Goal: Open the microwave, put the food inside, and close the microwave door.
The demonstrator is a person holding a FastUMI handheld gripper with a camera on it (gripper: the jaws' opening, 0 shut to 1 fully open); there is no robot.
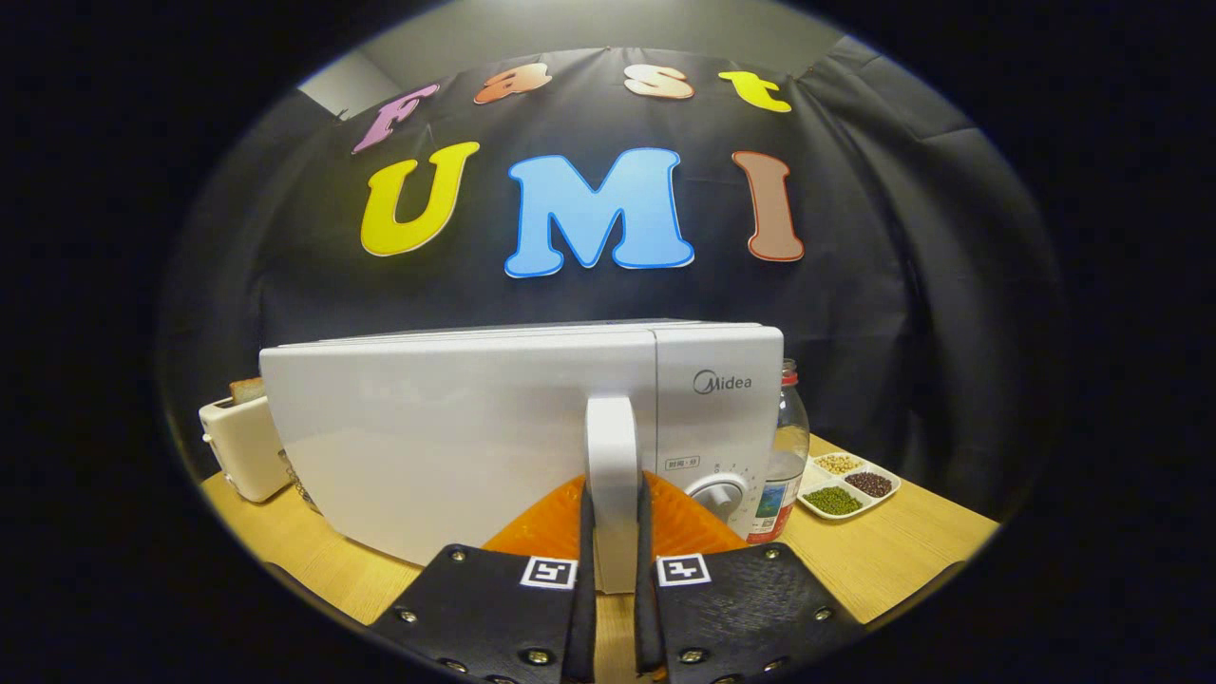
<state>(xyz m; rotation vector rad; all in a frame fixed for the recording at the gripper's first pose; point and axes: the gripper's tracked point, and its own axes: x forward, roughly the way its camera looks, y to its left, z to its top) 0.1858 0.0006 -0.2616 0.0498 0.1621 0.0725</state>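
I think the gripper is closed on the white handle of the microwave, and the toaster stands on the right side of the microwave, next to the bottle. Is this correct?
Not quite. In the gripper view the gripper is shut on the white handle of the microwave, but the toaster stands at its left side. The bottle is at its right.

hand-held gripper (614, 570) level, fingers (581, 551) clamped on door handle (612, 446)

Camera rides on gripper (613, 551), faces forward along fingers, level with microwave (522, 427) door handle (613, 456) (very near, between fingers); wooden table (883, 560) below, booth wall beyond.
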